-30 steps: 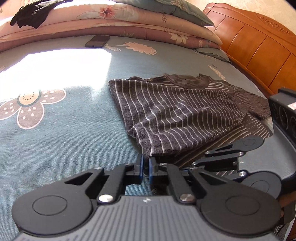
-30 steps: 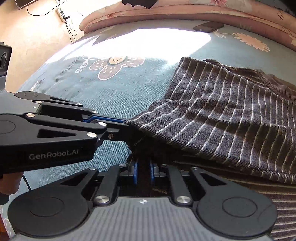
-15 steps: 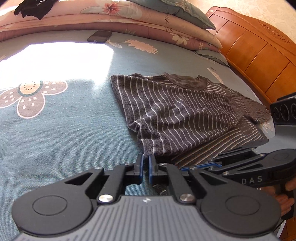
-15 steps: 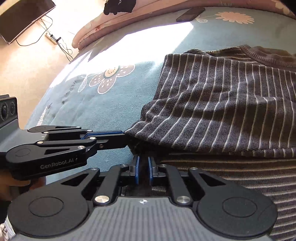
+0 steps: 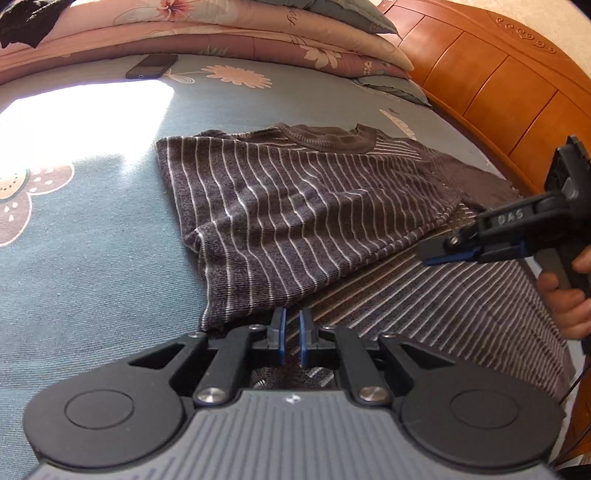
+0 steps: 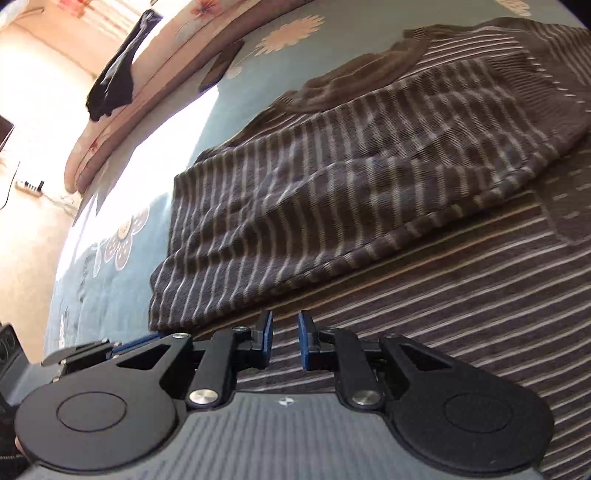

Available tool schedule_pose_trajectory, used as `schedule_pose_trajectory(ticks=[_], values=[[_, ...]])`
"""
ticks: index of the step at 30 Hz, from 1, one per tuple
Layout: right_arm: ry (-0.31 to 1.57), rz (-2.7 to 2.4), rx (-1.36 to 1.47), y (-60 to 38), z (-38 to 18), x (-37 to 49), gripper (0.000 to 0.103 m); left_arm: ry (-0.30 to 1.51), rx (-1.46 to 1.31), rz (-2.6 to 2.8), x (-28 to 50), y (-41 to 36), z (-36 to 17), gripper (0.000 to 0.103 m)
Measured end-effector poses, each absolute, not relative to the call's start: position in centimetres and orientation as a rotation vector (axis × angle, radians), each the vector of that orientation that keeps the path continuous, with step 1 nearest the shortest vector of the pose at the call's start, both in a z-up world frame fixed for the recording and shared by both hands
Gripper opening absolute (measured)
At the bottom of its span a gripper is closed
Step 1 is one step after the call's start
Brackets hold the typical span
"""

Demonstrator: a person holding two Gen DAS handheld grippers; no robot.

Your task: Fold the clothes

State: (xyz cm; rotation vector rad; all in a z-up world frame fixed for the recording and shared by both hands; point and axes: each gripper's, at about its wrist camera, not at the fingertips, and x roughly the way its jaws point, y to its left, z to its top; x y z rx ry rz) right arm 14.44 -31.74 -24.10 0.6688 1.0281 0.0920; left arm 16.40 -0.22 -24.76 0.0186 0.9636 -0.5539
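While the left tongs [image 5: 291,341] stayed nearly shut at the grey white-striped knit sweater's [image 5: 303,221] hem, the right tongs [image 6: 285,341], just opening, hung narrowly parted and empty.

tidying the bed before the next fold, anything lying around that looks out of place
Yes: a dark phone lies loose on the blue bedsheet near the folded quilts, and a black garment is draped over them.

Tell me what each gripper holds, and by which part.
Right gripper: nothing; its jaws have just been opening above the striped shirt. Left gripper: shut at the fold's near corner; a pinch cannot be told.
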Motion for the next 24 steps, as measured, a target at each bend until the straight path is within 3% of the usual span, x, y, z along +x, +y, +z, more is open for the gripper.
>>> schedule_pose_trajectory(ticks=[4,8,10,13,14,15,16,24], values=[[0.864,-0.158,0.784,-40.3,-23.8,14.3,0.037,0.991,-0.065,-0.465,16.6,0.2,-25.7,0.006],[0.763,-0.317,0.960,-47.2,-25.7,14.8,0.041,0.992,-0.032,-0.452,16.5,-0.2,-25.7,0.006],[0.753,-0.324,1.012,-48.5,-26.9,15.4,0.050,0.996,-0.023,-0.446,16.6,-0.4,-25.7,0.006],[0.740,-0.331,1.086,-50.4,-28.7,16.4,0.049,1.005,-0.029,-0.432,16.7,-0.6,-25.7,0.007],[0.742,-0.333,1.075,-50.5,-28.6,16.5,0.047,1.008,-0.031,-0.427,16.8,-0.6,-25.7,0.007],[0.745,-0.334,1.058,-50.6,-28.4,16.6,0.034,1.010,-0.029,-0.422,16.8,-0.7,-25.7,0.007],[0.748,-0.335,1.042,-50.6,-28.2,16.7,0.010,1.012,-0.027,-0.417,16.8,-0.8,-25.6,0.007],[0.727,-0.358,0.932,-51.2,-26.2,16.8,0.005,1.047,-0.024,-0.384,17.0,-1.2,-25.2,0.007]])
